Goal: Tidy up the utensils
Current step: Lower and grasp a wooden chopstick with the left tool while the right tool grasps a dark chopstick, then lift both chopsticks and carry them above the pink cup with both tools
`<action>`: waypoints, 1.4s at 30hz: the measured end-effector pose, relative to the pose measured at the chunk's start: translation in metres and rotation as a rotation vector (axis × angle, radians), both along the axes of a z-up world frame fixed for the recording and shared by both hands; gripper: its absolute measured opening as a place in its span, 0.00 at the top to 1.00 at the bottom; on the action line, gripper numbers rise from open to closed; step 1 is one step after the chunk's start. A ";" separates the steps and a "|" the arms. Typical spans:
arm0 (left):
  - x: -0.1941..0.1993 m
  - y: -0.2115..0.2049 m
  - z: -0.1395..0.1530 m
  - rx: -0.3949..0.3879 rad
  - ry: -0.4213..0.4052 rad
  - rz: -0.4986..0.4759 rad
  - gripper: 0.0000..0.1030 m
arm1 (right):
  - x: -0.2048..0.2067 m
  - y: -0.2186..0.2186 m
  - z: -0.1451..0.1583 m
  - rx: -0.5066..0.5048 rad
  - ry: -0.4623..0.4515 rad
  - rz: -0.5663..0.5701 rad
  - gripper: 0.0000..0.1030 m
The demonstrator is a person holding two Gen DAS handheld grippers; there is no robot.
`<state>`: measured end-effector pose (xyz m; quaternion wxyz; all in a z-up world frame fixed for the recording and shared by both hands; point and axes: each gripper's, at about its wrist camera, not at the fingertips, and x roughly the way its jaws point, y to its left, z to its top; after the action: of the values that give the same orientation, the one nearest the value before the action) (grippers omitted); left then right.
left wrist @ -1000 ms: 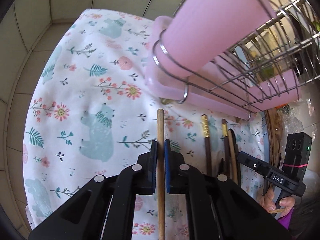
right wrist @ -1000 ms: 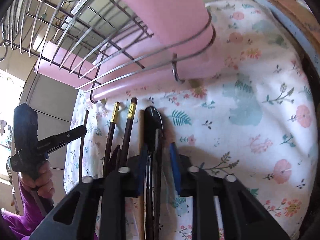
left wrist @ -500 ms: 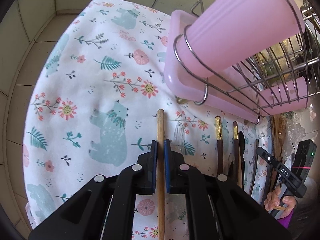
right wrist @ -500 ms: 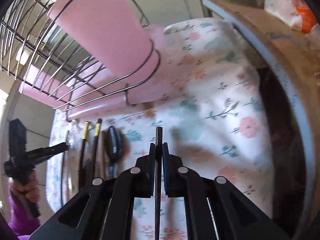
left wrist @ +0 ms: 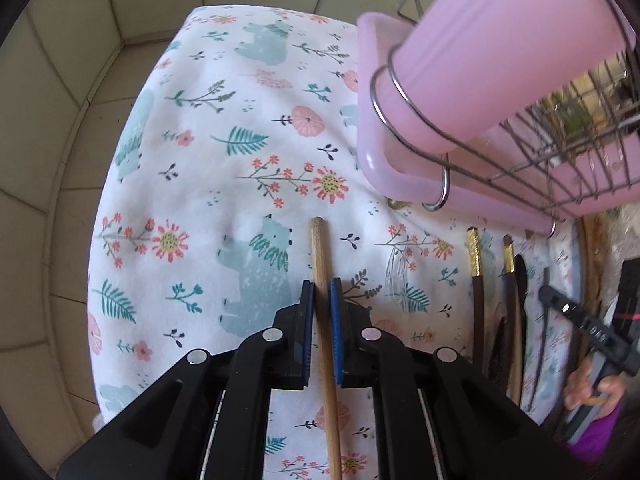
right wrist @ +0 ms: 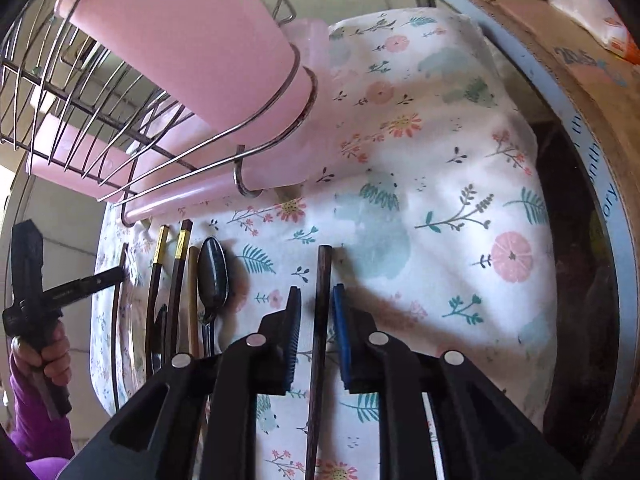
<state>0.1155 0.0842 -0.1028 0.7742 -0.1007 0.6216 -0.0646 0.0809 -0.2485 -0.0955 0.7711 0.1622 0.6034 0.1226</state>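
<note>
Faintly, "DAS" reads on the far gripper's body. Left gripper (left wrist: 321, 286) stays narrow, pads against a pale wooden chopstick (left wrist: 325, 320) over the floral cloth (left wrist: 192, 184). Right gripper (right wrist: 316, 296) has just been opening; a dark chopstick (right wrist: 320, 312) stands loose between its jaws, right of the black spoon (right wrist: 213, 276).

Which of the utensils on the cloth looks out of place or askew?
The black spoon is the odd one: it lies among chopsticks in the row below the pink tray. Nothing looks spilled or broken.
</note>
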 end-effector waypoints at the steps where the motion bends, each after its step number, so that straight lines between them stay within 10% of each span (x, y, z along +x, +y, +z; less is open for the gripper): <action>1: 0.001 -0.001 0.001 0.015 0.005 -0.013 0.92 | 0.002 0.001 -0.001 0.000 0.005 0.007 0.85; 17: -0.007 -0.003 0.016 -0.029 -0.043 0.004 0.94 | -0.027 -0.029 0.033 0.048 -0.157 -0.081 0.94; 42: -0.063 0.022 0.260 -0.218 -0.862 0.120 0.94 | -0.038 -0.026 0.250 0.039 -0.756 -0.087 0.94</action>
<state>0.0527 0.1063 0.1576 0.9497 -0.1814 0.2246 -0.1209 0.0432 -0.2744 0.1544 0.9405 0.1456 0.2664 0.1527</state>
